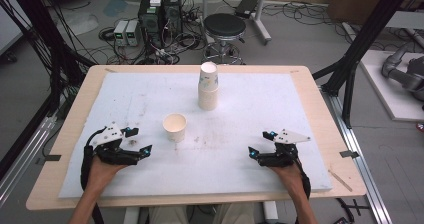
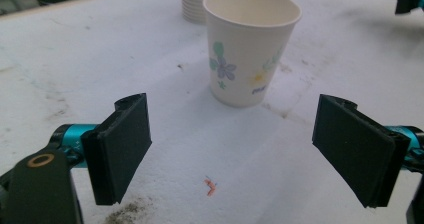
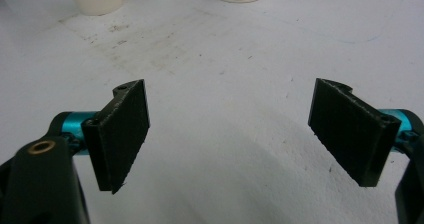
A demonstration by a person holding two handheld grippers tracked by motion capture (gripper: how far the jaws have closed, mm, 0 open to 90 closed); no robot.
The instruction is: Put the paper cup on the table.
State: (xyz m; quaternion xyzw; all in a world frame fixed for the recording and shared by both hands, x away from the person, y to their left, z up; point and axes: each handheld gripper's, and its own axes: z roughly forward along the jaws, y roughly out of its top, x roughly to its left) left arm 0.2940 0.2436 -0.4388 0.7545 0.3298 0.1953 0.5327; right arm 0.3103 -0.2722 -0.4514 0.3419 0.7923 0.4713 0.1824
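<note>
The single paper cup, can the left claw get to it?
Probably yes. The left claw is open and faces the single paper cup, which stands upright just ahead with bare white mat between them.

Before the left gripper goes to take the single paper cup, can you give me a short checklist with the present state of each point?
1. Left gripper jaws open, nothing between them: ok.
2. Single paper cup upright, mouth up: ok.
3. Cup lined up ahead of the left jaws in the left gripper view, still apart from them: ok.
4. Cup stands clear of the cup stack: ok.
5. Right gripper open, away from the cup: ok.
6. Cup empty: inside looks empty in the high view, bottom cannot tell.
</note>
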